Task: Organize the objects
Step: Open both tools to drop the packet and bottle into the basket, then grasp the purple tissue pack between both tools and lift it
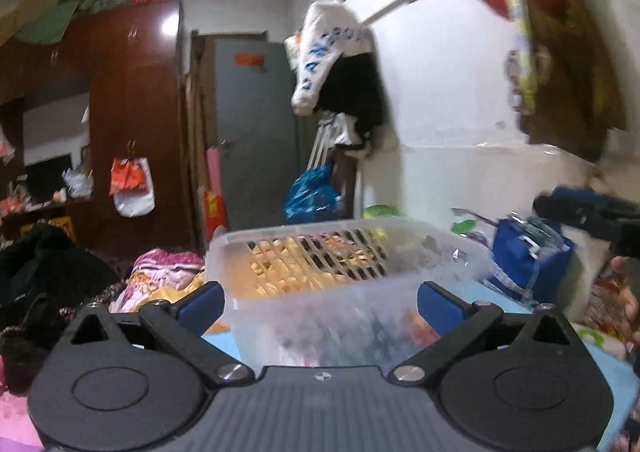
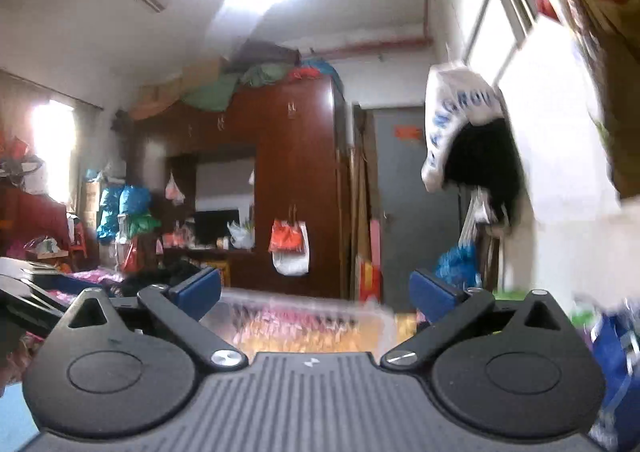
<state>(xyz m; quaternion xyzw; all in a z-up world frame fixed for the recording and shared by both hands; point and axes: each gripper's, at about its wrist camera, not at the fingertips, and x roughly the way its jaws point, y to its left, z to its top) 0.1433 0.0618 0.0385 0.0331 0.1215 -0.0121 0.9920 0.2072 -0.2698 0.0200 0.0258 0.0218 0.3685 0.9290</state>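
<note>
Between the spread blue pads of the left gripper [image 1: 320, 302] sits the near wall of a clear plastic basket [image 1: 344, 252]. The jaws stand wide apart and pinch nothing; whether either pad touches the wall cannot be told through the blur. The basket lies dead ahead of this tool and close, its slatted far wall beyond and its long axis running across the view, left to right. Blurred items show through the near wall, but what they are is not clear. Just right of the basket stands a blue bag [image 1: 528, 256], and past it, at the right edge, the dark body of the other tool comes into sight.

The right gripper [image 2: 316, 292] is likewise spread and empty. From its camera the basket [image 2: 296, 320] lies ahead but lower, only the rim and slats showing over the tool's body, with the view pitched up toward the wardrobe [image 2: 296, 180] and the door [image 2: 412, 192]. The blue bag [image 2: 616, 344] is at this tool's right.

By my reading the left tool is the nearer and the better squared to the basket, already straddling its near wall. A grip there would call for closing across the thin wall, not along the long side. The right tool would have to drop and tip down first.
</note>
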